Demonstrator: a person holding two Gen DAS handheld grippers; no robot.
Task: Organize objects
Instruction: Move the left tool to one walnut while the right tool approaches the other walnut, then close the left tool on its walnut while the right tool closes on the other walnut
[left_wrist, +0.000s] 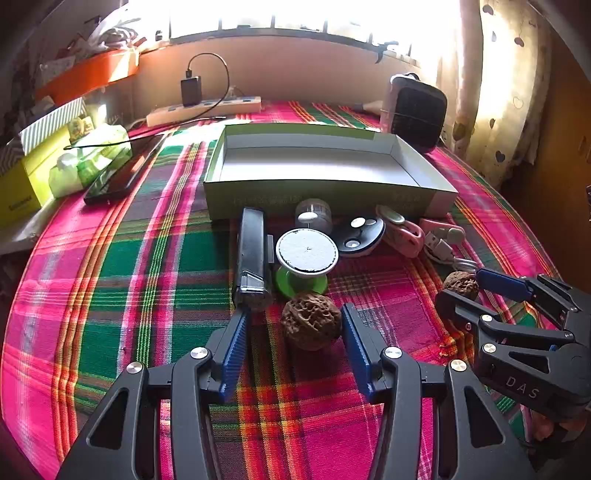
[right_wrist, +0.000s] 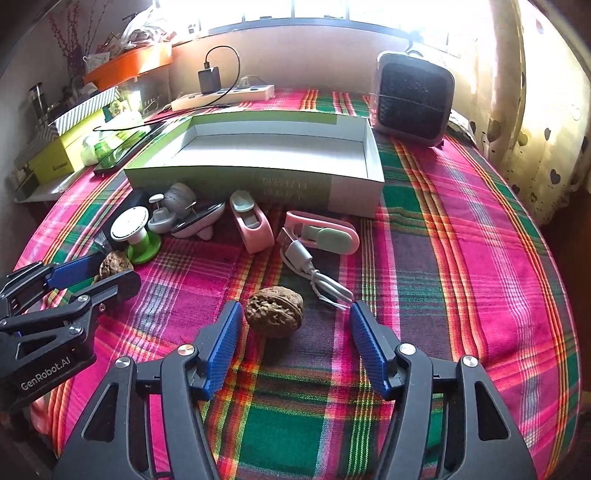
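Observation:
Two brown walnuts lie on the plaid cloth. In the left wrist view one walnut sits between the blue pads of my left gripper; the right pad is close beside it and the left pad stands apart, so the jaws are open. In the right wrist view the other walnut lies between the pads of my right gripper, nearer the left pad, jaws open around it. Each gripper also shows at the other view's edge: right gripper, left gripper. The open green-and-white box stands behind.
In front of the box lie a black stapler, a white-topped green spool, a dark round gadget, pink clips and a grey cable. A small heater, power strip and phone stand further back.

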